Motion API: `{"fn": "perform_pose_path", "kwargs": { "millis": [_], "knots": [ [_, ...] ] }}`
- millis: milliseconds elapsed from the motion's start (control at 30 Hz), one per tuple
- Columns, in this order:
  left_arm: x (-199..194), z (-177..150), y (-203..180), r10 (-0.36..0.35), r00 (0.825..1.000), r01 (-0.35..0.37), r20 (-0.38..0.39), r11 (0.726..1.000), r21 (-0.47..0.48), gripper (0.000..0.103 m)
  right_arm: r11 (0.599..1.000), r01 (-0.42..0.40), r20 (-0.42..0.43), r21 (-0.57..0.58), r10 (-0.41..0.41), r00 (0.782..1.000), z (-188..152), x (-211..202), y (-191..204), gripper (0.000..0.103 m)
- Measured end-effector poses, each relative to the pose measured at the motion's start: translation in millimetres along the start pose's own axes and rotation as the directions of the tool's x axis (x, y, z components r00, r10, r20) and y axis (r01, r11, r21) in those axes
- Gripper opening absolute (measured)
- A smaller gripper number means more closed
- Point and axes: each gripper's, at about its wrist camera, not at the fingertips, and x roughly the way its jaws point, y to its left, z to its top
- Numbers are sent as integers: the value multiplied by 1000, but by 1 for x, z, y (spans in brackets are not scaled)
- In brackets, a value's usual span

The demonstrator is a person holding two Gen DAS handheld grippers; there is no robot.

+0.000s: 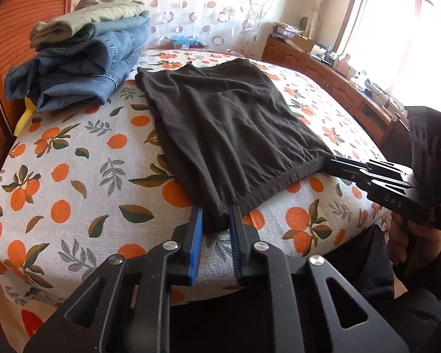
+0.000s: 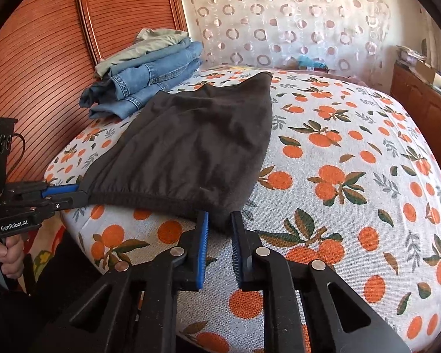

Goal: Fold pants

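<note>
Dark brown pants [image 1: 229,117] lie folded flat on the bed, waistband toward me; they also show in the right wrist view [image 2: 197,147]. My left gripper [image 1: 216,217] has its jaws around the near left waistband corner, with fabric between the blue pads. My right gripper [image 2: 220,220] has its jaws around the near right waistband corner. Each gripper shows in the other's view: the right one [image 1: 335,160] at the waistband's right end, the left one [image 2: 79,191] at its left end.
A stack of folded jeans and a green garment [image 1: 82,58] sits at the back left of the bed [image 1: 73,176] with the orange-print sheet. A wooden headboard [image 2: 44,58] stands left. A wooden cabinet [image 1: 323,73] with clutter runs along the right wall.
</note>
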Motion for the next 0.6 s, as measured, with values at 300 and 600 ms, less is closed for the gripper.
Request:
{"fn": "perform_pose_path", "kwargs": {
  "millis": [300, 600],
  "knots": [
    [-15, -3, -7, -45, 999, 45, -10, 999, 9, 10, 999, -36, -5, 9, 37, 999, -5, -13, 1, 9],
    [-34, 17, -10, -91, 996, 91, 20, 996, -3, 10, 997, -75, 51, 2, 74, 996, 15, -43, 4, 9]
  ]
}}
